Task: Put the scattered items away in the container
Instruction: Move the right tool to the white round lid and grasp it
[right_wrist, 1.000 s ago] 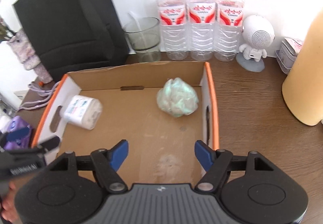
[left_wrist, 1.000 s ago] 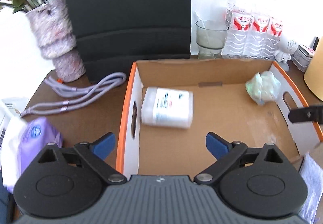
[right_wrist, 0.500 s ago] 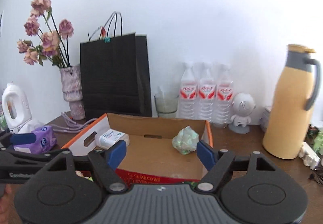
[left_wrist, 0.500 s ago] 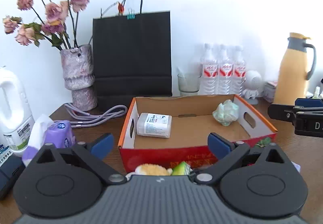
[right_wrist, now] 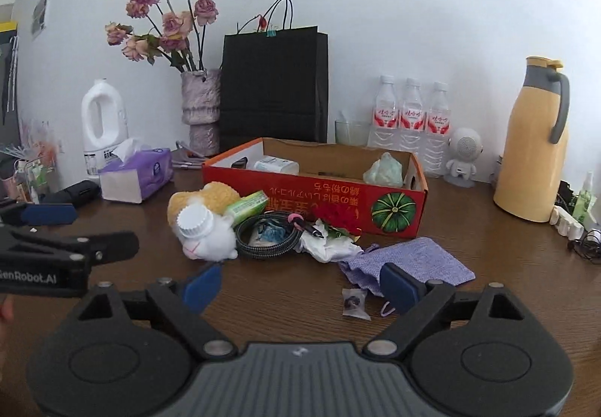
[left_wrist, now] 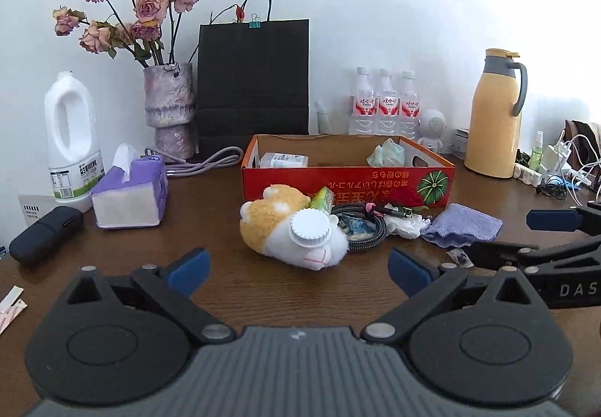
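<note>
Left wrist view runs, from the left edge, past a dark case, a white jug and a purple tissue box on the brown table, all well to the left of the left gripper, whose blue-padded jaws stand wide with only bare tabletop between them. Straight ahead of that gap, a little beyond the fingertips, lies the plush toy with a white ridged cap resting on it. Just right of the toy sit a green packet, a coiled braided cable, crumpled white paper and a lilac cloth, the pile touching the front wall of the red cardboard box. Inside the box a white packet lies at the left and a pale green wad at the right. At the far right of this view the right gripper reaches in sideways. In the right wrist view the right gripper has its jaws opening, nothing between the pads; the plush toy lies ahead and to its left, the lilac cloth just ahead of its right finger, and a small clear sachet on the table near that finger.
</note>
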Demonstrator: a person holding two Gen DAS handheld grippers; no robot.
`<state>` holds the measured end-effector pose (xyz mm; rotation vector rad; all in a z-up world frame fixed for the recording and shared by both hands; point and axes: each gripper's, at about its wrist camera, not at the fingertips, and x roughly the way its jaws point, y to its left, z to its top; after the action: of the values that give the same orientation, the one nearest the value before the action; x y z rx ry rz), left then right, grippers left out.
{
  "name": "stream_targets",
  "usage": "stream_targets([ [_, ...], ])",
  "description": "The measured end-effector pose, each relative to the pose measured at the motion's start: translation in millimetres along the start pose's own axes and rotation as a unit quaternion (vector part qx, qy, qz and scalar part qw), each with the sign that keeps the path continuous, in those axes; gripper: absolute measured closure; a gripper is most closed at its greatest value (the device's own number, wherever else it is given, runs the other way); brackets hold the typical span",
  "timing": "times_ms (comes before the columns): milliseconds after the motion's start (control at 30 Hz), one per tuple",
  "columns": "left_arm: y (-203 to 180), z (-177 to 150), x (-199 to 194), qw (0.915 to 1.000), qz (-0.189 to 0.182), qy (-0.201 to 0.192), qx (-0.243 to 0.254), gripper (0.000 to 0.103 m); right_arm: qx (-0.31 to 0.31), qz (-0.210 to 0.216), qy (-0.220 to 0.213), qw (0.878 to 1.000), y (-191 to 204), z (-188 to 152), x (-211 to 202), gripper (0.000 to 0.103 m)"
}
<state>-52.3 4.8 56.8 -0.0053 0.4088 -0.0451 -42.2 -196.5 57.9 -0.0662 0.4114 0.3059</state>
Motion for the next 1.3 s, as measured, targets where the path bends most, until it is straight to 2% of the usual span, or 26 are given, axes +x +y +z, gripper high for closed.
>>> stream_targets([
  [100,-1,-8,8,0.9995,-0.010,0.029,-0.006,0.000,-0.001,0.008,0.001,1.000,1,-6,-13,0.012],
  [200,-8,-11,17,0.9993,-0.010,0.032,0.017,0.000,-0.009,0.001,0.003,1.000,0,-15,-18,0.012],
  [333,-10,4,37,0.9994,-0.021,0.022,0.014,0.000,0.037,0.007,0.007,0.999,-15,-14,-2,0.013],
  [400,-10,20,57,0.9997,-0.012,0.016,0.011,0.000,0.058,0.013,0.010,0.998,-23,-6,11,0.014],
  [500,-5,32,90,0.9993,0.019,0.030,0.013,0.000,0.068,0.029,0.011,0.997,-29,9,31,0.014],
  [600,7,30,103,0.9986,0.002,0.051,-0.011,0.003,0.047,0.049,0.000,0.998,-26,24,46,0.017],
  [700,25,25,94,0.9972,-0.030,0.062,-0.029,0.002,0.020,0.081,-0.009,0.996,-16,35,55,0.019],
  [833,59,20,78,0.9975,0.011,0.058,-0.039,0.002,-0.036,0.137,0.004,0.990,17,47,79,0.021],
  [900,78,18,76,0.9959,0.037,0.064,-0.052,0.002,-0.065,0.156,0.012,0.986,41,48,97,0.029],
  [933,87,17,76,0.9946,0.049,0.070,-0.059,0.002,-0.081,0.157,0.020,0.984,52,47,108,0.031],
  [1033,107,15,79,0.9904,0.071,0.088,-0.080,0.002,-0.125,0.156,0.037,0.979,78,39,131,0.046],
  [1100,112,13,80,0.9894,0.070,0.092,-0.088,0.002,-0.156,0.132,0.038,0.978,91,33,140,0.064],
  [1133,112,13,81,0.9894,0.066,0.095,-0.088,0.002,-0.162,0.124,0.039,0.978,93,31,142,0.064],
  [1233,99,14,90,0.9907,0.043,0.102,-0.079,0.002,-0.130,0.137,0.035,0.981,80,33,139,0.064],
  [1300,87,16,101,0.9904,0.028,0.106,-0.083,0.001,-0.112,0.123,0.016,0.986,66,39,128,0.064],
])
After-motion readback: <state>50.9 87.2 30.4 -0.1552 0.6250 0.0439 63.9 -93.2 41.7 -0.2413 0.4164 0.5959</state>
